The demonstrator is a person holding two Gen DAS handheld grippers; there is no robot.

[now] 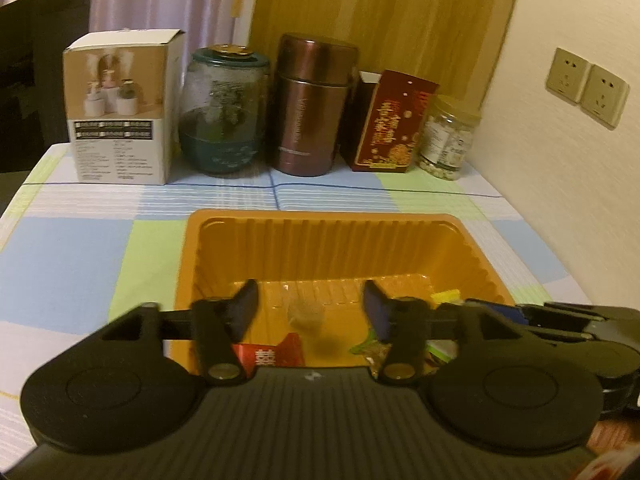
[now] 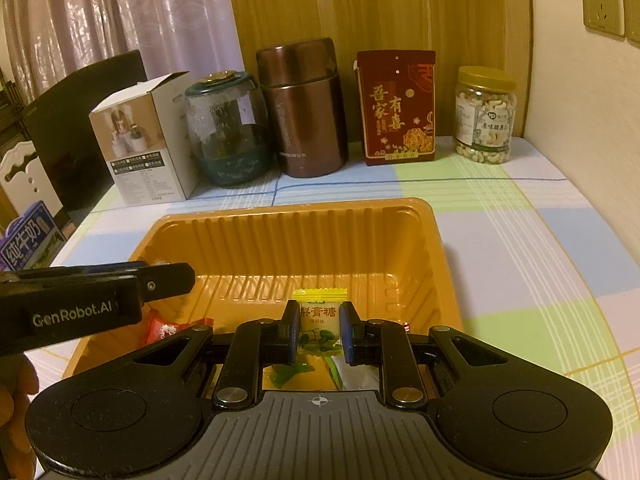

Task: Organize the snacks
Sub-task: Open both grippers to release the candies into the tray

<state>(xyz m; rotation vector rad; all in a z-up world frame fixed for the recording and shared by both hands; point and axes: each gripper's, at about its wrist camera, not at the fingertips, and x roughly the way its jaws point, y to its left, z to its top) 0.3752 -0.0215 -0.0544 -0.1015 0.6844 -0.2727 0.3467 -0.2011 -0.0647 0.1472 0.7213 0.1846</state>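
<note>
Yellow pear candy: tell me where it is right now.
In the right wrist view the yellow pear candy sits clamped in the right gripper, above the near part of the orange tray.

This looks like a room in a home: a table under a checked cloth [image 2: 520, 216] in pale blue, green and white stands against a cream wall with switch-and-socket plates [image 1: 586, 86]; sheer patterned curtains [image 2: 120, 12] and a wood-grain panel [image 2: 360, 4] close the back. Along the table's far edge stand household things: a white product box [image 1: 120, 108], a teal glass jar [image 1: 224, 112], a brown metal flask [image 1: 310, 104], a red festive carton [image 2: 398, 106] and a plastic jar of cashews [image 2: 486, 114]; a milk carton [image 2: 30, 240] and a dark chair back [image 2: 80, 128] sit at the left.
</note>
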